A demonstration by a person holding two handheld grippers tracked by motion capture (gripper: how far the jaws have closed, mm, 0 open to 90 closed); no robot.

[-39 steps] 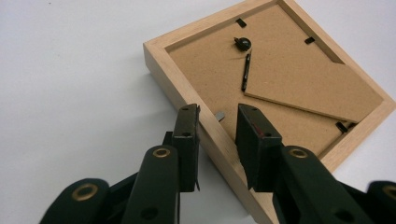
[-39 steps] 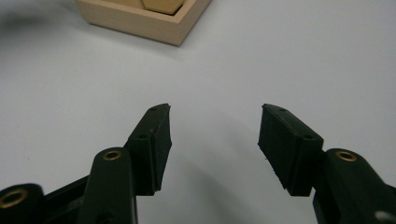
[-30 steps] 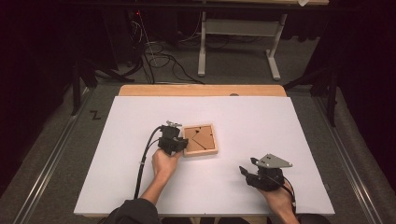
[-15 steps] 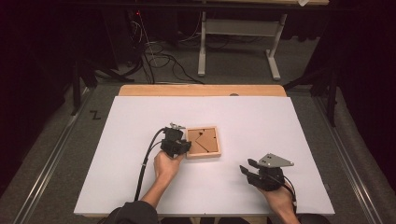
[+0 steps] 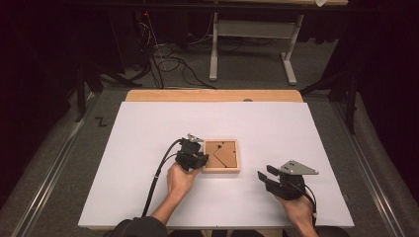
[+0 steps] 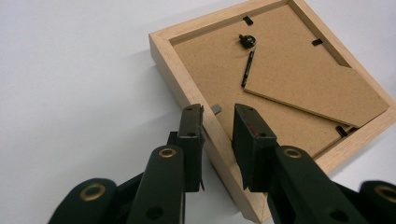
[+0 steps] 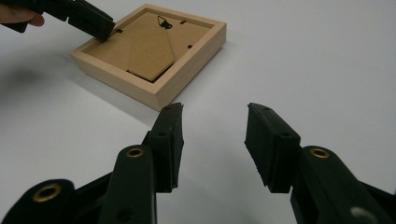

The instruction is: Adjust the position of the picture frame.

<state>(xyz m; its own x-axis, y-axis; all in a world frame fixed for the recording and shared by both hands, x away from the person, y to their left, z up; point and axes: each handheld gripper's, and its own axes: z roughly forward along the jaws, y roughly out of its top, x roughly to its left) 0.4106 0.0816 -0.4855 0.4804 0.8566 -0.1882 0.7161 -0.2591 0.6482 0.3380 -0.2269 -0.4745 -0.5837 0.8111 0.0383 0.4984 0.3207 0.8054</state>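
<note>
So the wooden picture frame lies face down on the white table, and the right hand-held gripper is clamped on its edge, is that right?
Not quite: it is the left hand-held gripper that is clamped on the edge of the wooden picture frame, as the left gripper view shows. The right hand-held gripper stands open over the white table, apart from the frame. The frame does lie face down, backing board up.

The wooden picture frame (image 5: 222, 156) lay face down, its brown backing board upward. The left gripper (image 6: 218, 126) clamped its near rail.

Bare table (image 5: 306, 133) around frame (image 5: 222, 156); no obstacles near.
</note>
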